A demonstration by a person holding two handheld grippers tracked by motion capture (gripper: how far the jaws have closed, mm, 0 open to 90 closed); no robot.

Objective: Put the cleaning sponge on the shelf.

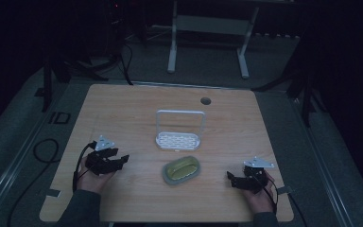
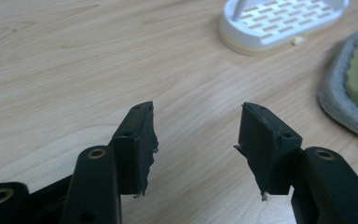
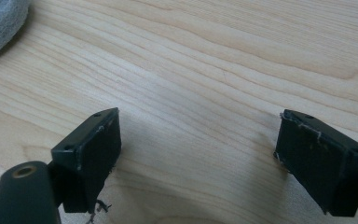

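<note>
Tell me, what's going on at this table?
A person sits at a wooden table with a two-jaw gripper in each hand. The left gripper and the right gripper both rest low near the table's front corners, jaws open and holding nothing. Between them lies a yellow-green sponge with a grey rim, and just behind it stands a white slotted rack with a tall handle. Neither thing is being touched; the work looks not yet begun.

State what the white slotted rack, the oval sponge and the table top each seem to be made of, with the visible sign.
White slotted rack: probably moulded plastic, smooth, with even slots. Oval sponge: a fuzzy grey felt-like rim around a yellow-green, likely foam, middle. Table top: pale wood or wood-look laminate, matte, with grain lines.
</note>
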